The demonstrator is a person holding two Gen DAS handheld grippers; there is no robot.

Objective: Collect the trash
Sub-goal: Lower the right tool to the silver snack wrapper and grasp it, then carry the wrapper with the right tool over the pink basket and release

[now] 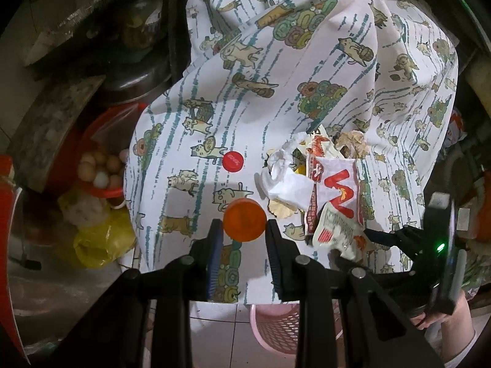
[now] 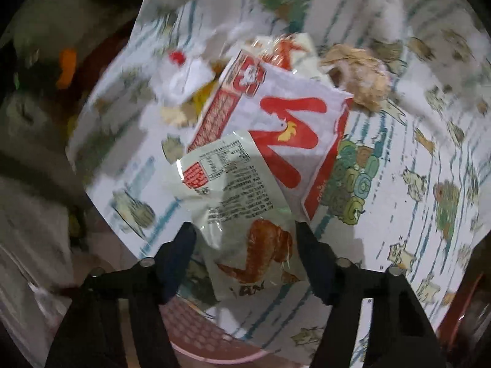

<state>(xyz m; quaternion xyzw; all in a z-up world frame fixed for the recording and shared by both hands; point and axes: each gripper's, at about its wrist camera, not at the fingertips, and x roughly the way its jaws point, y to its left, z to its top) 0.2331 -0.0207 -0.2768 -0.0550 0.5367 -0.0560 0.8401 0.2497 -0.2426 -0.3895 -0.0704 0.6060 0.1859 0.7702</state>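
Trash on the cat-print tablecloth (image 1: 276, 98): left gripper (image 1: 242, 230) fingers pinch an orange round plastic cap (image 1: 244, 220); right gripper (image 2: 245, 233) fingers straddle a crinkled chicken-wing snack wrapper (image 2: 245, 214), not pressing.

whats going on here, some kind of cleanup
A person with a gripper in each hand is clearing trash off a table under a cat-print cloth. The left gripper holds an orange cap. The right gripper straddles a snack wrapper, not clamped. A pink basket waits below.
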